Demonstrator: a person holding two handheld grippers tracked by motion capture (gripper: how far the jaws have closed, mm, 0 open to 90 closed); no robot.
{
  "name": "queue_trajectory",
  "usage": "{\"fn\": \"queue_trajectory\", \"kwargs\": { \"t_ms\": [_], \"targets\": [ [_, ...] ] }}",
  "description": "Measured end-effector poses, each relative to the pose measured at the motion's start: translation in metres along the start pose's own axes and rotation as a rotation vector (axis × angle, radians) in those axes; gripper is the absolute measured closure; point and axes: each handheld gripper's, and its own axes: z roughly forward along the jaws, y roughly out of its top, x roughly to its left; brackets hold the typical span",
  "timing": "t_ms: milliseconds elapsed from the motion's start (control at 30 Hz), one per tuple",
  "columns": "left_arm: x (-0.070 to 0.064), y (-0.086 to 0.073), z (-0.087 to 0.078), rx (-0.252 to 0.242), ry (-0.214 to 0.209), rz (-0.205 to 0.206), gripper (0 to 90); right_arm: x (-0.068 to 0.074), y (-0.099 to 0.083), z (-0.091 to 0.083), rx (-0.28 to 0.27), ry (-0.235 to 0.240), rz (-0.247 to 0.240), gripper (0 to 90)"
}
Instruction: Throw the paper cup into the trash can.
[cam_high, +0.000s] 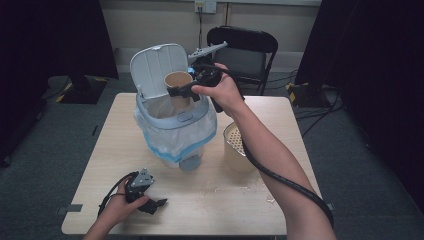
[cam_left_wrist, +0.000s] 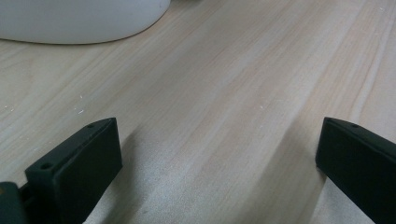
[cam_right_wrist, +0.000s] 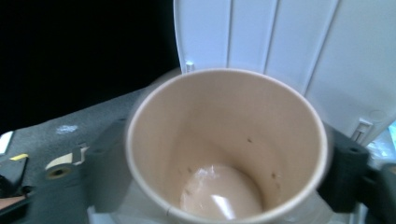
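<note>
1. A pale wooden worktop (cam_high: 100, 165) stands on grey carpet, with small white crumbs scattered near its front right part
2. A cream perforated container (cam_high: 235, 147) sits on the worktop, right of the middle
3. A black folding chair (cam_high: 245, 50) stands behind the worktop's far edge, against the wall
4. A wall socket (cam_high: 205, 6) is mounted above the chair, with a cable hanging down from it
5. Dark curtains (cam_high: 370, 60) hang at both sides

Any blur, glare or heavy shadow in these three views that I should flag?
High view: sharp and evenly lit, dark curtains at both sides. Left gripper view: the tabletop is soft, with shadows beside the open left gripper. Right gripper view: the paper cup has a slightly smeared rim and glare on its wet bottom; the bin lid is bright behind it.
</note>
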Motion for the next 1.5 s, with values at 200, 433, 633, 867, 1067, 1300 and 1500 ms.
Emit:
{"fn": "queue_trajectory", "kwargs": {
  "t_ms": [200, 433, 633, 867, 1067, 1300, 1500],
  "targets": [
    [0.000, 0.000, 0.000, 0.000, 0.000, 0.000, 0.0, 0.004, 0.000, -0.003, 0.004, 0.006, -0.013, 16.3],
    [0.000, 0.000, 0.000, 0.003, 0.000, 0.004, 0.0, 0.016, -0.013, -0.029, -0.003, 0.033, -0.038, 16.8],
    [0.000, 0.000, 0.000, 0.000, 0.000, 0.000, 0.0, 0.024, -0.030, -0.051, -0.004, 0.045, -0.055, 16.7],
    [0.000, 0.000, 0.000, 0.001, 0.000, 0.000, 0.0, 0.031, -0.059, -0.081, -0.002, 0.049, -0.065, 16.4],
    [-0.001, 0.000, 0.001, -0.007, 0.012, -0.001, 0.0, 0.035, -0.079, -0.101, 0.002, 0.041, -0.068, 16.4],
    [0.000, 0.000, 0.000, 0.007, 0.009, 0.008, 0.0, 0.042, -0.124, -0.115, 0.034, 0.039, -0.058, 16.4],
    [0.000, 0.000, 0.000, 0.002, 0.010, 0.000, 0.0, 0.049, -0.152, -0.119, 0.051, 0.027, -0.067, 16.4]
  ]
}}
